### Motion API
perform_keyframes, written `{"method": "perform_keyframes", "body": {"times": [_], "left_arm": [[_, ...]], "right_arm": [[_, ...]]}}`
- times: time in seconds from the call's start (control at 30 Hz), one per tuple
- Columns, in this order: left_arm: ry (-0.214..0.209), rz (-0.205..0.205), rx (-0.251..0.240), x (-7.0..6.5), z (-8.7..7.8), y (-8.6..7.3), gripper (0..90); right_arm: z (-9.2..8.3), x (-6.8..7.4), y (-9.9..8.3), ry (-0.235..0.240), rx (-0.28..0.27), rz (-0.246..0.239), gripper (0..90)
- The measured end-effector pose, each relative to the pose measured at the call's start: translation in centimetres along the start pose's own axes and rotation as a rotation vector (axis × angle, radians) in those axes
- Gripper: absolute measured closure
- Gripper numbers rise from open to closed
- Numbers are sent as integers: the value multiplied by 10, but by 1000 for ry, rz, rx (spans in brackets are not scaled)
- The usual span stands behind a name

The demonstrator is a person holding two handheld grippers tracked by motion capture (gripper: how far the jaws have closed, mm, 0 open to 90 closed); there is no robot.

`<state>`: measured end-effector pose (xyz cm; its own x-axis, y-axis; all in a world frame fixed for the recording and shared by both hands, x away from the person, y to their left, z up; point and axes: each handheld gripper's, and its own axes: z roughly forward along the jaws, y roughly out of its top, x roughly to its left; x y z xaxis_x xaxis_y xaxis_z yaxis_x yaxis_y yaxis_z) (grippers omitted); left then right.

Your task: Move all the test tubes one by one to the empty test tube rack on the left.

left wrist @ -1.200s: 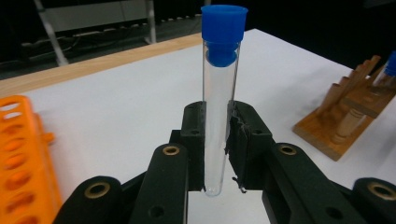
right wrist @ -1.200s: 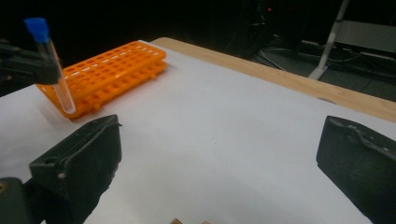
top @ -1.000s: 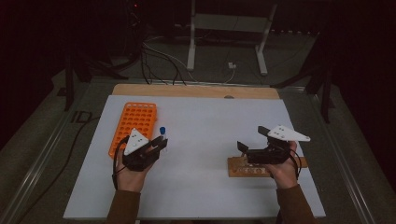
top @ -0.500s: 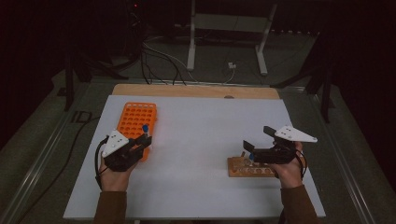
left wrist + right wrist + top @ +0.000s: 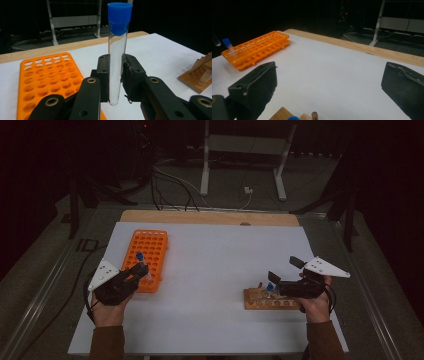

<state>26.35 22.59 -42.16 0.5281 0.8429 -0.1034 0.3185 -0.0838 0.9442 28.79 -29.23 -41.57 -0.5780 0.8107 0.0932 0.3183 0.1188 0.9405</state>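
A: Nearest the person, the left tool (image 5: 116, 82) is clamped on the test tube (image 5: 117, 62), pads on the lower glass, blue cap up, the tube upright.

B: And it hangs just beside the near right corner of the orange rack (image 5: 145, 259), above the counter (image 5: 210, 270), not yet in a hole.

A: So the step looks like seating it. Best to line the rounded bottom over one hole, keep the tube vertical, lower straight, and let go only once the rack carries it.

B: The risk is a tilt catching the hole's edge.

A: Well to the right of the orange rack, the right tool (image 5: 276, 279) hovers with its jaws wide apart over the wooden rack (image 5: 270, 299), gripping nothing.
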Motion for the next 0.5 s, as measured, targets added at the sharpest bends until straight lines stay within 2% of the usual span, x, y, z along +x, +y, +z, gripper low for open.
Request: {"method": "perform_keyframes", "body": {"times": [0.2,0.5], "left_arm": [[24,-40,7,12,-3,-9,767],[97,-47,33,26,-3,-23,767]], "right_arm": [[-2,0,0,2,-5,4,6],[-4,-1,0,0,-16,7,6]]}}
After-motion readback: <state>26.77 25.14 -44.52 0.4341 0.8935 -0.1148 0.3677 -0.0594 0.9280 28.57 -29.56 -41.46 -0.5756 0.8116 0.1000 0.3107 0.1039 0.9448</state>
